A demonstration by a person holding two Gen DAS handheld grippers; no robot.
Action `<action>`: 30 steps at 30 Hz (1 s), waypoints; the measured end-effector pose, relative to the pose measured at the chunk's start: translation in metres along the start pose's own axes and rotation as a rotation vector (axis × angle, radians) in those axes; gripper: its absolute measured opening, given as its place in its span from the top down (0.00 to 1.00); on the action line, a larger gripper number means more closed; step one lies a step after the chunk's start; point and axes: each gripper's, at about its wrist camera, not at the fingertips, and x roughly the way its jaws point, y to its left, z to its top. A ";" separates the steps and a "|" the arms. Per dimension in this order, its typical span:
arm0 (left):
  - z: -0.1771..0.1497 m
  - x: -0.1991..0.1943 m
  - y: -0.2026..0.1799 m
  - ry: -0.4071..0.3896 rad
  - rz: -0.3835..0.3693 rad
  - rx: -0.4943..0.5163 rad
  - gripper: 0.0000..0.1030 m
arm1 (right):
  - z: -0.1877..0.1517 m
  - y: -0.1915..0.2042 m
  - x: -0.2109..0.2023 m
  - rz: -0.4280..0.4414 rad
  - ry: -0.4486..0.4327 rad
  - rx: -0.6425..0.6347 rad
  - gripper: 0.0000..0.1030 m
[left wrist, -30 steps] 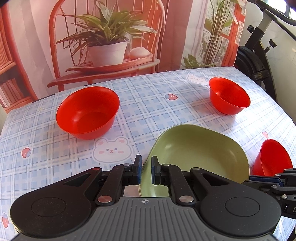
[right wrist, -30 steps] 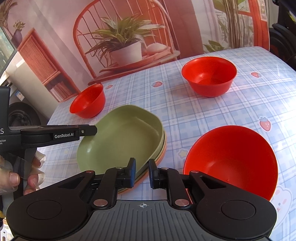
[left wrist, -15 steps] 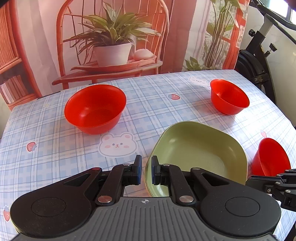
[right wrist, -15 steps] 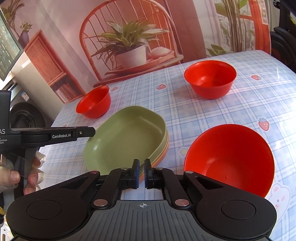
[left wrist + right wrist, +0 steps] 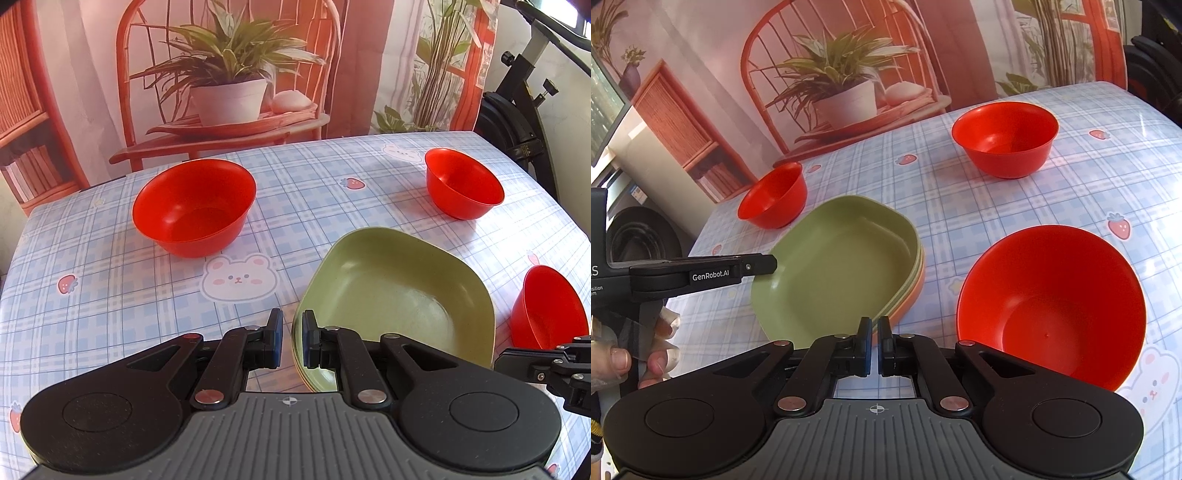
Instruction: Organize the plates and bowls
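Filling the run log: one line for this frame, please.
left claw: shut on green plastic plate rim | right claw: shut, at plate stack edge | three red plastic bowls loose on checked tablecloth

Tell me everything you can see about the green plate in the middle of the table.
The green plate is a matte olive, rounded-rectangle dish with a raised rim and shallow well, plastic-looking and empty. It sits tilted on top of a small stack: a second green rim and an orange one show beneath its right edge. The stack rests on the checked tablecloth among three red bowls. The left tool is shut on its near rim; the right tool is shut at the stack's near edge.
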 end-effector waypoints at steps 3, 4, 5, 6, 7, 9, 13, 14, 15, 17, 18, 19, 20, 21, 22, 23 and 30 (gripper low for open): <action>0.003 -0.007 0.004 -0.012 -0.035 -0.031 0.87 | 0.003 0.004 -0.005 -0.020 -0.026 -0.024 0.96; 0.003 -0.011 0.006 -0.021 -0.039 -0.033 0.87 | 0.004 0.004 -0.007 -0.022 -0.035 -0.026 0.95; 0.002 -0.015 0.007 -0.028 -0.035 -0.031 0.86 | 0.005 0.005 -0.009 -0.026 -0.041 -0.030 0.95; 0.001 -0.017 0.008 -0.033 -0.033 -0.028 0.86 | 0.005 0.006 -0.010 -0.032 -0.047 -0.035 0.95; 0.000 -0.021 0.011 -0.038 -0.031 -0.025 0.86 | 0.004 0.007 -0.012 -0.042 -0.055 -0.043 0.94; -0.003 -0.025 0.019 -0.036 -0.030 -0.037 0.86 | 0.002 0.010 -0.014 -0.051 -0.064 -0.055 0.94; -0.003 -0.031 0.043 -0.010 -0.069 -0.070 0.86 | -0.003 0.020 -0.014 -0.049 -0.070 -0.101 0.93; -0.002 -0.035 0.049 -0.017 -0.059 -0.071 0.86 | -0.003 0.023 -0.013 -0.046 -0.066 -0.112 0.92; 0.001 -0.039 0.056 -0.031 -0.042 -0.066 0.85 | -0.002 0.025 -0.013 -0.046 -0.065 -0.117 0.92; 0.008 -0.047 0.066 -0.057 -0.014 -0.054 0.79 | 0.000 0.030 -0.012 -0.050 -0.059 -0.120 0.92; 0.012 -0.051 0.072 -0.069 0.000 -0.049 0.75 | 0.003 0.032 -0.012 -0.052 -0.053 -0.112 0.92; 0.016 -0.055 0.076 -0.080 0.010 -0.044 0.74 | 0.006 0.034 -0.013 -0.055 -0.047 -0.095 0.92; 0.021 -0.059 0.080 -0.089 0.017 -0.039 0.74 | 0.009 0.036 -0.013 -0.053 -0.047 -0.078 0.92; 0.026 -0.062 0.084 -0.098 0.021 -0.035 0.74 | 0.011 0.038 -0.014 -0.051 -0.050 -0.068 0.92; 0.032 -0.064 0.088 -0.109 0.019 -0.032 0.74 | 0.014 0.042 -0.014 -0.049 -0.055 -0.056 0.92; 0.036 -0.066 0.091 -0.119 0.019 -0.028 0.74 | 0.018 0.045 -0.013 -0.046 -0.056 -0.048 0.92; 0.079 -0.076 0.108 -0.219 0.061 0.005 0.69 | 0.043 0.072 0.004 -0.009 -0.039 -0.010 0.89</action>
